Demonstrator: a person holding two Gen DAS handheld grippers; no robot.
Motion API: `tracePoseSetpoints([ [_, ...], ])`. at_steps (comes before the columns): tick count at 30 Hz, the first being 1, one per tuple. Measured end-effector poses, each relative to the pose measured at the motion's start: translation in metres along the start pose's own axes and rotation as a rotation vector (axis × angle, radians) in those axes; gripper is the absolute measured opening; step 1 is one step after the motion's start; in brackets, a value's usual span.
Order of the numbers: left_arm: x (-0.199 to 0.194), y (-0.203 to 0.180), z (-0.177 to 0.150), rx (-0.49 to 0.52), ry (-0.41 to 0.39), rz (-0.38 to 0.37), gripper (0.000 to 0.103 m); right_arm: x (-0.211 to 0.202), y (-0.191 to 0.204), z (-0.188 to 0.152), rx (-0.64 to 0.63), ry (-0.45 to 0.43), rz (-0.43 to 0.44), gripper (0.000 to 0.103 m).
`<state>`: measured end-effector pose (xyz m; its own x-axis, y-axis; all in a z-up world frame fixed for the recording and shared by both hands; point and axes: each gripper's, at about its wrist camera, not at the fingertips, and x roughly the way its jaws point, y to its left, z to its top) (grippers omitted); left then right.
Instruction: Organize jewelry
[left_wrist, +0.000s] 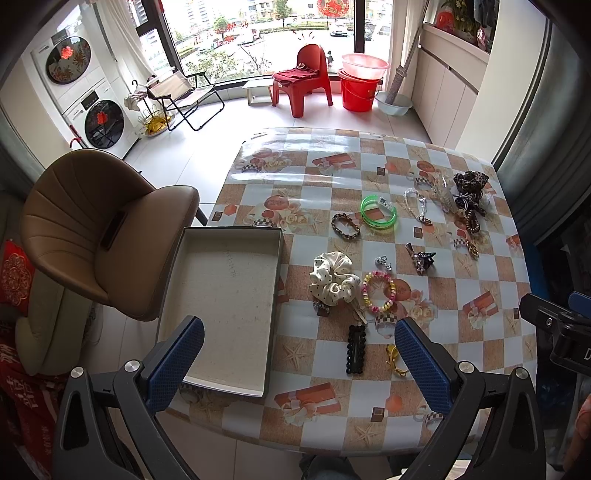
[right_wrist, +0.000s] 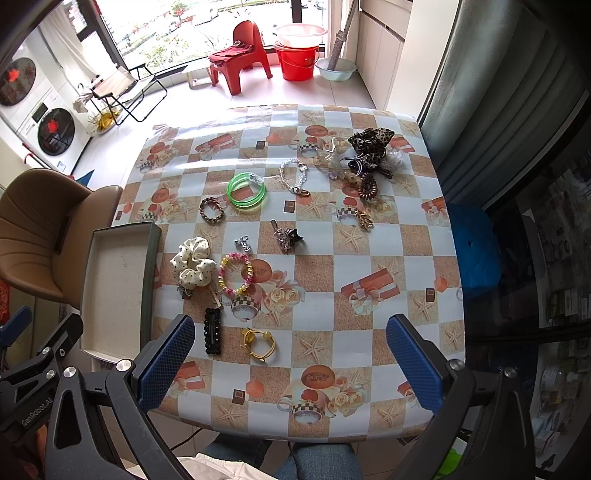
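Observation:
An empty grey box lid (left_wrist: 207, 376) (right_wrist: 151, 266) lies at the table's left edge. Jewelry and hair pieces lie scattered to its right: a cream dotted scrunchie (left_wrist: 332, 277) (right_wrist: 194, 266), a pink-yellow bead bracelet (left_wrist: 378, 291) (right_wrist: 234, 273), a black beaded clip (left_wrist: 356, 349) (right_wrist: 213, 336), a yellow hair tie (right_wrist: 258, 343), a green bangle (left_wrist: 378, 218) (right_wrist: 245, 192), a brown braided bracelet (left_wrist: 345, 227) (right_wrist: 211, 210), a leopard scrunchie (left_wrist: 469, 184) (right_wrist: 371, 142). My left gripper (left_wrist: 299, 362) is open above the near table edge. My right gripper (right_wrist: 290, 362) is open and empty, also over the near edge.
The table (left_wrist: 480, 266) wears a glossy checked cloth. A brown chair (left_wrist: 96, 229) stands at its left. A dark clip (right_wrist: 286, 236), a clear chain (right_wrist: 295, 177) and a brown coil tie (right_wrist: 367, 186) lie further back. A blue stool (right_wrist: 472, 251) stands at the right.

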<state>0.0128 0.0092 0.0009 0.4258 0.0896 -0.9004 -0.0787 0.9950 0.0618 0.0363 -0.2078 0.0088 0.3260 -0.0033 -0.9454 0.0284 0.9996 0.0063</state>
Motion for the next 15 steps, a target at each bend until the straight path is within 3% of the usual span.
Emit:
tracePoseSetpoints([
  [15,0.0001,-0.0009,0.0002,0.000,0.001,0.002,0.103,-0.0001,-0.0006,-0.0004,0.000,-0.002,0.000,0.103],
])
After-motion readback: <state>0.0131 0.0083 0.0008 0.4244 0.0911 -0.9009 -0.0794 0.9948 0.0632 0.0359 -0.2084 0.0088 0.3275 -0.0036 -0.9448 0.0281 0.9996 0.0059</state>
